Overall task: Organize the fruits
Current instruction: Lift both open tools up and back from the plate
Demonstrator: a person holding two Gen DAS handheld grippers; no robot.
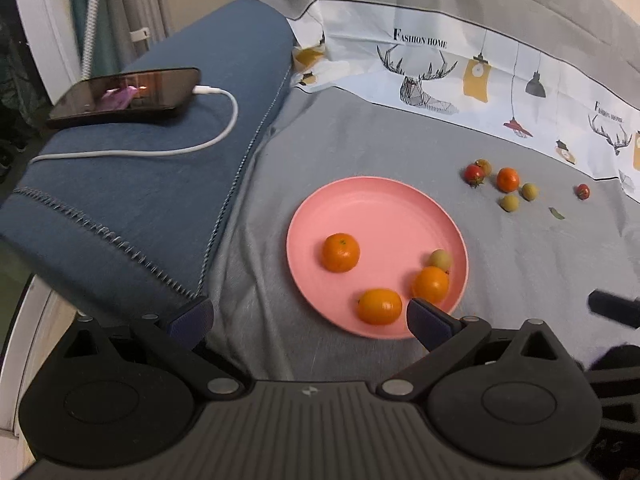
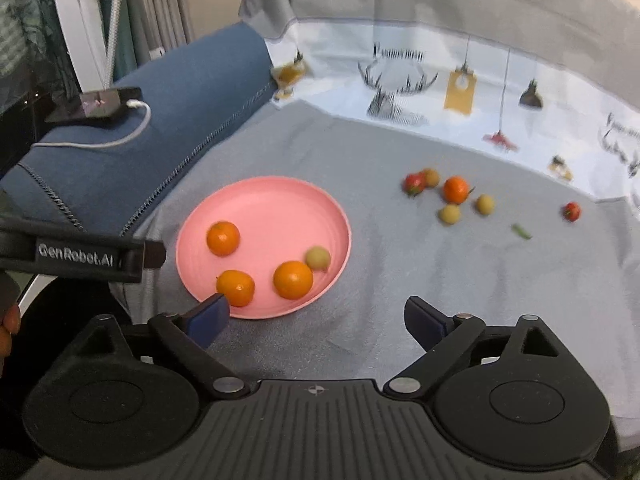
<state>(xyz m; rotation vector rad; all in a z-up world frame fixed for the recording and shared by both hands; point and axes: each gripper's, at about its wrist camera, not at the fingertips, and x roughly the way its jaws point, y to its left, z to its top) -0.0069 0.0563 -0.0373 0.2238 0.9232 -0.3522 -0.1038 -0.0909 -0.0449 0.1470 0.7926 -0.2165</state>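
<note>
- Pink round plastic plate (image 1: pixel 376 204) holds three oranges (image 1: pixel 341 252) and one small, blurry, perhaps yellow-green fruit (image 1: pixel 440 259), just ahead of both jaws.
- Left gripper (image 1: pixel 310 316) spread, empty.
- Right gripper (image 2: pixel 316 316) spread, empty.

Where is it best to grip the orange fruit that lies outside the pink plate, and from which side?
Grip the orange fruit across its round middle, coming from above. Two yellow-green fruits sit close on its near right side and a red one on its left, so a low sideways approach would probably knock them.
</note>
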